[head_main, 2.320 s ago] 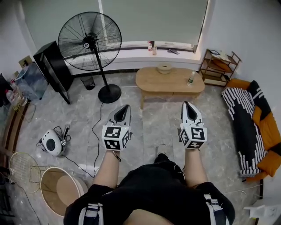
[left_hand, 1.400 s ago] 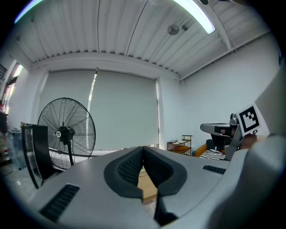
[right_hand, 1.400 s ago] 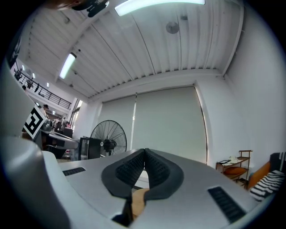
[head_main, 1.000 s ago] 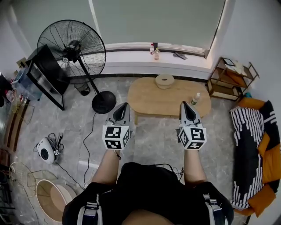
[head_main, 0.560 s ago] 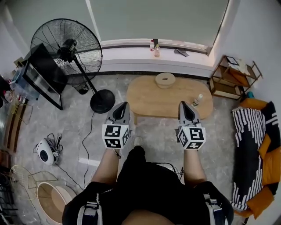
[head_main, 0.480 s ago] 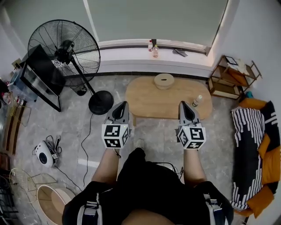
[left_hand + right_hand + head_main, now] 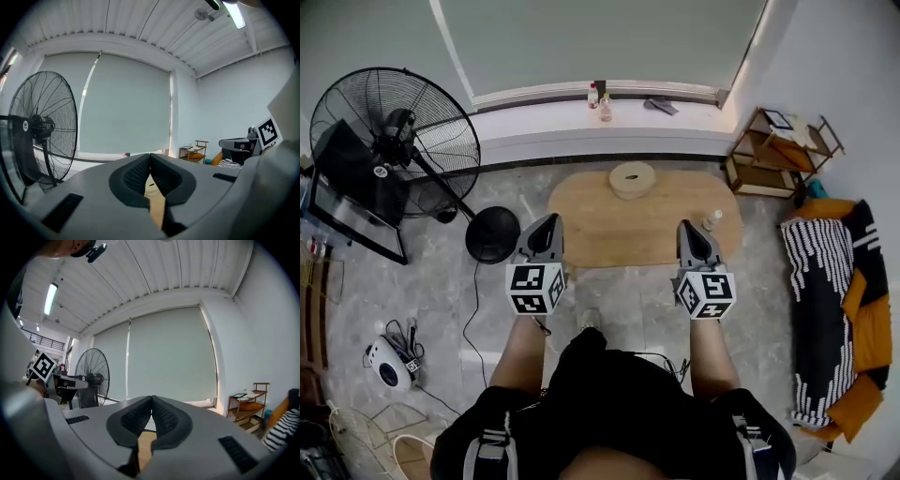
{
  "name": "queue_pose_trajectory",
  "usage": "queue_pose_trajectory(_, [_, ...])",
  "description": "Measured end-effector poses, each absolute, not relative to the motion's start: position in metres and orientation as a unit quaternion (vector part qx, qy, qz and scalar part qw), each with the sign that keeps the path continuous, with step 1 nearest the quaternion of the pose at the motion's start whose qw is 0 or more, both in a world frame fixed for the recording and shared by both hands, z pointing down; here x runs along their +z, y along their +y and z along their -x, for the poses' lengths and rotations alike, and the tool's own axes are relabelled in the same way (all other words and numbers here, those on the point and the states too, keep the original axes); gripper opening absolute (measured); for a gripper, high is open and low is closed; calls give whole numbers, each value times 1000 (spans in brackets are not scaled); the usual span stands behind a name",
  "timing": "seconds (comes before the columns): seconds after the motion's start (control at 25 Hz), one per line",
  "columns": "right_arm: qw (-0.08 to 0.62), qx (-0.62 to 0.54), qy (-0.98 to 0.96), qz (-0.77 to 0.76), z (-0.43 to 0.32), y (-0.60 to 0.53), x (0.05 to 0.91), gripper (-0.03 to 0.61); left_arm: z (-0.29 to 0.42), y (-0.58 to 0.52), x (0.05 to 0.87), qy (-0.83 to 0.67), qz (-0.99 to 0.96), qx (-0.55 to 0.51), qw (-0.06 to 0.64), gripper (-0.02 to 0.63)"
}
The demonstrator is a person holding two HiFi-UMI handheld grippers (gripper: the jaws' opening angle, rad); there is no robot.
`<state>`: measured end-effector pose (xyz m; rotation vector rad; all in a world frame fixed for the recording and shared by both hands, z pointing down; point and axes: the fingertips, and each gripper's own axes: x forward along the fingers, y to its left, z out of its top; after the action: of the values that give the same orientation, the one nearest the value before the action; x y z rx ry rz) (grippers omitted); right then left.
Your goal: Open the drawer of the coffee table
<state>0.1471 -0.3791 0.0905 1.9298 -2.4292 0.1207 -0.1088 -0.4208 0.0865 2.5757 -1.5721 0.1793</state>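
Observation:
The oval wooden coffee table (image 7: 619, 234) stands on the grey floor just ahead of me; its drawer is hidden from above. My left gripper (image 7: 547, 221) is shut and empty, its tip over the table's near left edge. Over the near right edge my right gripper (image 7: 686, 227) is likewise shut and empty. In the left gripper view the jaws (image 7: 150, 157) meet with only a strip of tabletop (image 7: 156, 207) below them. The right gripper view shows the same closed jaws (image 7: 152, 400) pointing level towards the window blind.
A round wooden bowl (image 7: 632, 178) and a small bottle (image 7: 709, 219) stand on the table. A big pedestal fan (image 7: 394, 131) with its round base (image 7: 492, 234) is at the left, a wooden shelf (image 7: 773, 150) at the right, a sofa with a striped blanket (image 7: 830, 300) further right.
I have walked up to the table; it has come closer and both gripper tips now reach its near edge. The fan has slid to the left of the picture. Both grippers stayed shut.

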Motion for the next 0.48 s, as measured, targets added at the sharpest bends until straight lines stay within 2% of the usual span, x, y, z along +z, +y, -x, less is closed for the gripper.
queue_pose_trajectory(0.24, [78, 25, -764, -640, -153, -440, 128, 17, 108, -496, 122, -505, -855, 73, 91, 21])
queue_pose_trajectory(0.48, [99, 51, -758, -643, -146, -485, 170, 17, 100, -550, 166, -468, -870, 106, 112, 21])
